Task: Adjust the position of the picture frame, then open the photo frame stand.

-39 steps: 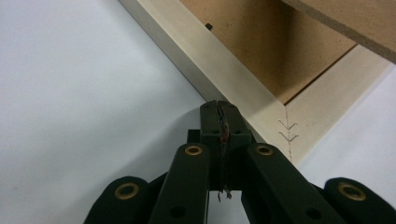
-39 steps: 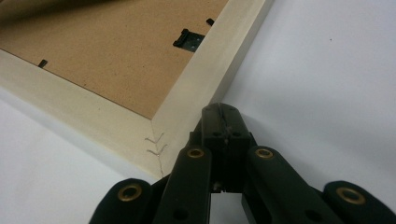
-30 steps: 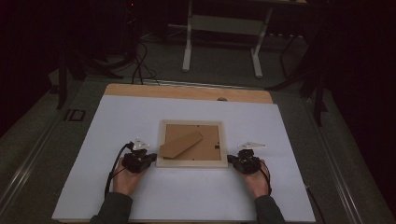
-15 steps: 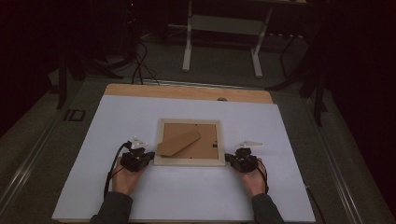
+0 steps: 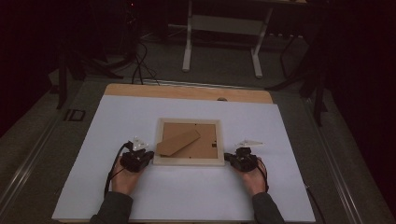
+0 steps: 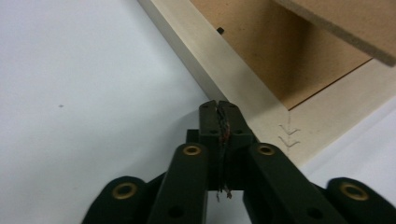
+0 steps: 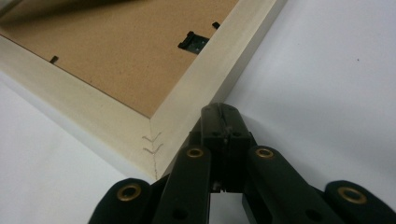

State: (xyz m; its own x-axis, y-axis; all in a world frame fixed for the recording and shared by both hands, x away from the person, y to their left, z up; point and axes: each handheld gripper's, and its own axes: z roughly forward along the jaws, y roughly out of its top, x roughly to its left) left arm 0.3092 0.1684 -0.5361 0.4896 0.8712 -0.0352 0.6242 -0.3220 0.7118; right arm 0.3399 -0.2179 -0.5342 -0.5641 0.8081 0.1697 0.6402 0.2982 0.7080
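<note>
High view: two hands enter from the near edge of the white desk (image 5: 187, 200). The left gripper (image 5: 136, 158) sits at the near-left corner of the picture frame (image 5: 188, 161); the right gripper (image 5: 243, 159) sits at its near-right corner. In the left gripper view, the fingers (image 6: 219, 116) are clenched together, gripping nothing, with their tips against the frame's outer edge just beside the stapled mitre joint. In the right gripper view, the fingers (image 7: 219, 119) are likewise clenched and empty, tips against the frame's side rail beside that corner's joint. The frame lies flat, back side up, at the desk's centre, with its sides roughly square to the desk edges. A brown stand flap (image 5: 178, 142) lies diagonally across the backing board. Beyond the frame, the far desk edge shows bare wood (image 5: 187, 92).
</note>
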